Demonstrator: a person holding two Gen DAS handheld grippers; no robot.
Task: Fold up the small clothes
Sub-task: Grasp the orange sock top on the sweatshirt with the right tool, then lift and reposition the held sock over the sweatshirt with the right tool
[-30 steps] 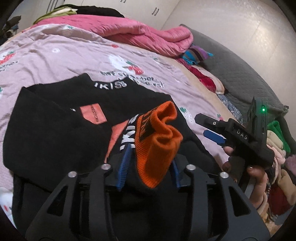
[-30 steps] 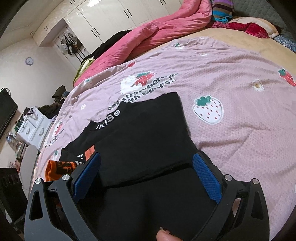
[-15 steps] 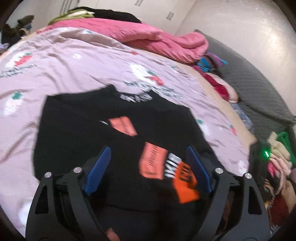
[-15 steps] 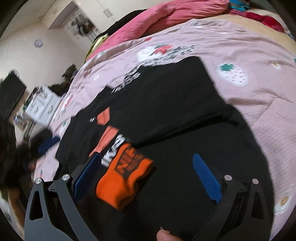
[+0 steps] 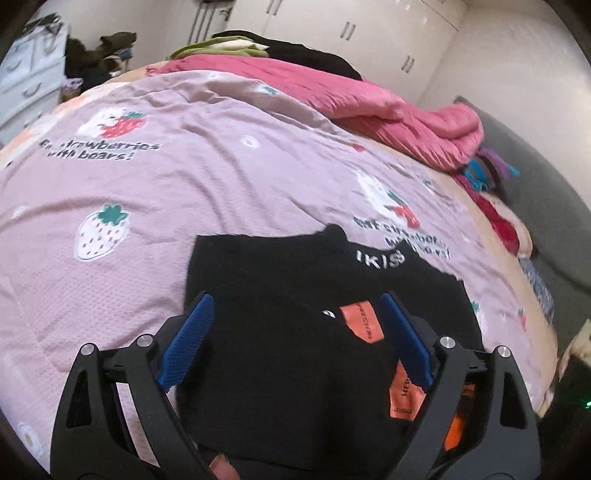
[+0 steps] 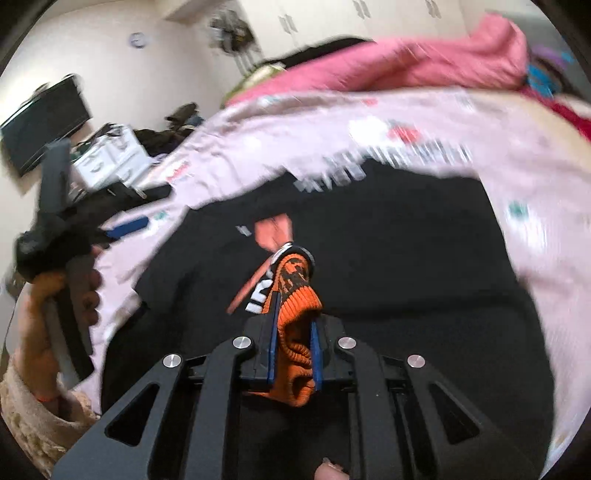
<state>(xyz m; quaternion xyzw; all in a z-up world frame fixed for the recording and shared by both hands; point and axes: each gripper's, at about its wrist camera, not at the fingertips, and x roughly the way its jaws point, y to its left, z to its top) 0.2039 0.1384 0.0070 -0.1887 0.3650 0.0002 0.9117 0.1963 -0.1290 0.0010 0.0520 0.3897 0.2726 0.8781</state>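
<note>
Garment: black sweater lies flat on the pink strawberry-print bedspread, neckline lettering toward the far side, orange patches on its front.
Cuff: orange ribbed cuff of 1 sleeve is lifted off the body of the sweater.
Right gripper: jaws have just been closing; both blue pads press on the orange cuff.
Left gripper: jaws have just been opening; they stand wide apart over the sweater, nothing clamped.
Left hand: seen in the right wrist view, off the sweater's left edge.
Surroundings: pink quilt bunched along the far side; white wardrobe behind; drawer unit at left.
Obstructions: none lie on the sweater.
</note>
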